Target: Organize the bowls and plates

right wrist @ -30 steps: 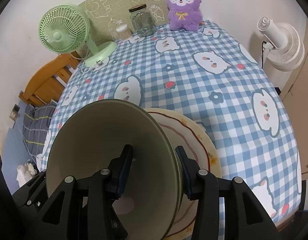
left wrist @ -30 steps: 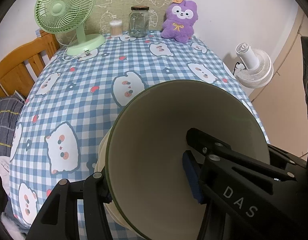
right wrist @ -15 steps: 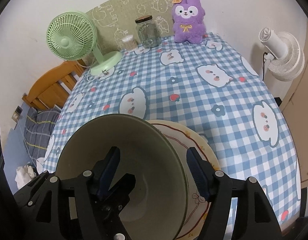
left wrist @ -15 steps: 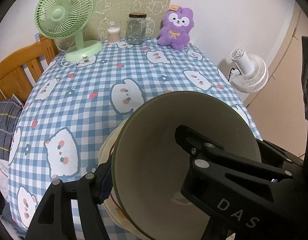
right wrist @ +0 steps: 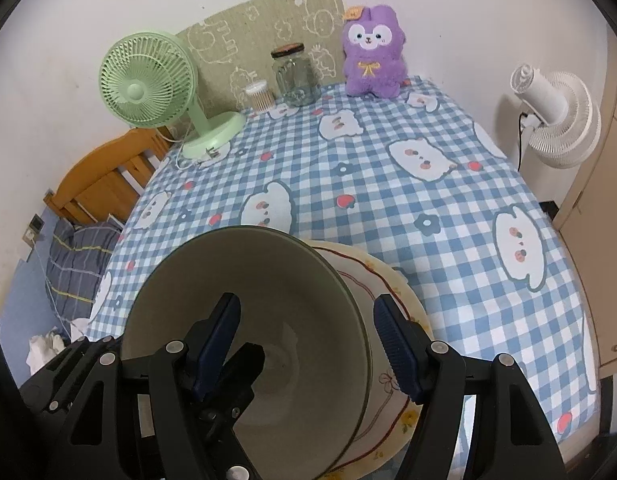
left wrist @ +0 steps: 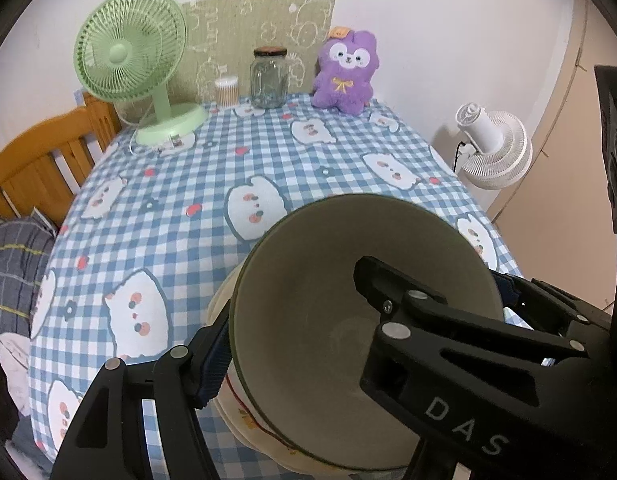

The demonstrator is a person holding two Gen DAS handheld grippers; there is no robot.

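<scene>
A beige bowl with a dark green rim (left wrist: 308,320) (right wrist: 276,292) rests in a cream plate with a red line and flowers (right wrist: 392,292) (left wrist: 224,300) near the table's front edge. My left gripper (left wrist: 292,316) is open astride the bowl's left rim, one blue pad (left wrist: 214,354) outside it and the other finger inside the bowl. My right gripper (right wrist: 306,340) is open astride the right rim, its left pad (right wrist: 220,336) inside the bowl and its right pad over the plate. No pad presses on the rim.
At the back of the blue checked tablecloth (right wrist: 388,200) stand a green desk fan (left wrist: 136,76), a swab tub (left wrist: 226,90), a glass jar (left wrist: 268,78) and a purple plush (left wrist: 346,76). A white fan (left wrist: 492,148) is beyond the right edge, a wooden bed frame (left wrist: 36,164) to the left.
Both grippers' jaws have spread apart and let go of the bowl's rim. The bowl now rests in the plate, and both cameras have drawn back slightly.
</scene>
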